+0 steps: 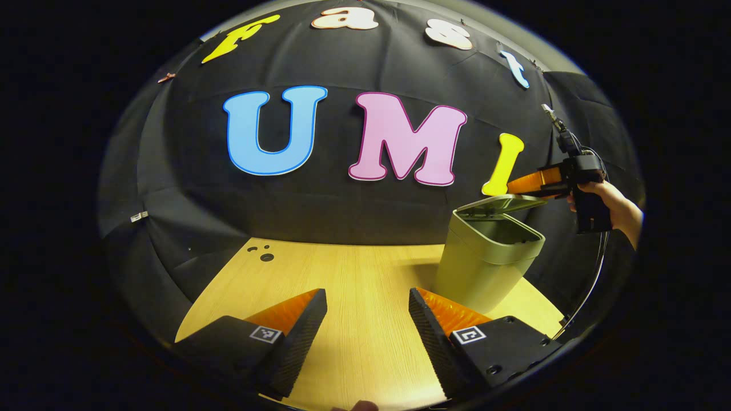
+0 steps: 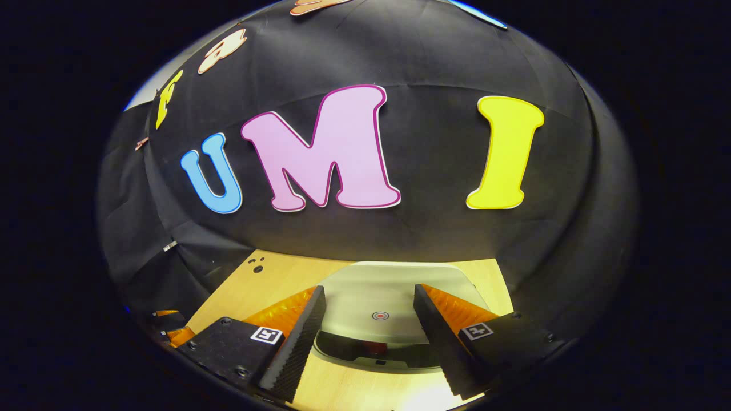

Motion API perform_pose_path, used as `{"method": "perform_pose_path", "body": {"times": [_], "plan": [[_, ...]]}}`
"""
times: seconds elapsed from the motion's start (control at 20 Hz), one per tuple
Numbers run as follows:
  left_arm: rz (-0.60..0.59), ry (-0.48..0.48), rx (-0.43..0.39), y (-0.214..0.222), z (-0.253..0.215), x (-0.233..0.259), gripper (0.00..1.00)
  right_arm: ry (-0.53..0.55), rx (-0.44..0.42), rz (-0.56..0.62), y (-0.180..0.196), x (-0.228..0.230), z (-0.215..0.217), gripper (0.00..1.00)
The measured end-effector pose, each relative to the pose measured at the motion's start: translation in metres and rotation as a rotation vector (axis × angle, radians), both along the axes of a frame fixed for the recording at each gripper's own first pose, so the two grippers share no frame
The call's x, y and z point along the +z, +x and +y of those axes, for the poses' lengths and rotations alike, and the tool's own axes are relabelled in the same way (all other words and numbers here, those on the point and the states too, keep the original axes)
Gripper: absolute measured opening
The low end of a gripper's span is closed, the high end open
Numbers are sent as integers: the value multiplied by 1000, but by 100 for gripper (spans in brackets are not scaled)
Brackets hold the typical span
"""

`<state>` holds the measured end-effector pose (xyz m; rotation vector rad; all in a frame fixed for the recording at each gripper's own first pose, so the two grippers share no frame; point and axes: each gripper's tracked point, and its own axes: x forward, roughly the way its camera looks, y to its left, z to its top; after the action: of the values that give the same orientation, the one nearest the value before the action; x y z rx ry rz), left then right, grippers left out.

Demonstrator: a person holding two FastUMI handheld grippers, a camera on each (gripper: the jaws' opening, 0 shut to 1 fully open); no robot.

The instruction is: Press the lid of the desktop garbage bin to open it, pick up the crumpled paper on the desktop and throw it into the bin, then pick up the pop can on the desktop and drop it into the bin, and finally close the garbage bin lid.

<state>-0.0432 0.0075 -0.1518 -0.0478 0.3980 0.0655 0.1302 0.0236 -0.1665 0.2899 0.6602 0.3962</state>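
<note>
The garbage bin (image 1: pixel 485 260) stands on the worktop (image 1: pixel 354 274), its lid (image 1: pixel 502 203) half raised — no paper or can lies on the wood, so closing looks like the step in hand. The right gripper (image 2: pixel 370 331) hovers spread over the lid; the left gripper (image 1: pixel 368 328) waits spread, empty. Next: press the lid down.

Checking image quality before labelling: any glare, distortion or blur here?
Left gripper view: sharp, fisheye bends the table edge; bin evenly lit. Right gripper view: bright glare on the table at the bottom, lid clear.
</note>
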Motion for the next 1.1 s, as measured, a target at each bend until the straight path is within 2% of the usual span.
{"method": "perform_pose_path", "body": {"times": [0.4, 1.1], "plan": [[3, -3, 6, -2, -1, -2, 93, -76, -27, -4, -21, -24, -4, 97], [6, -3, -9, -2, -7, -3, 93, -119, 14, -11, -55, -55, 5, 98]]}}
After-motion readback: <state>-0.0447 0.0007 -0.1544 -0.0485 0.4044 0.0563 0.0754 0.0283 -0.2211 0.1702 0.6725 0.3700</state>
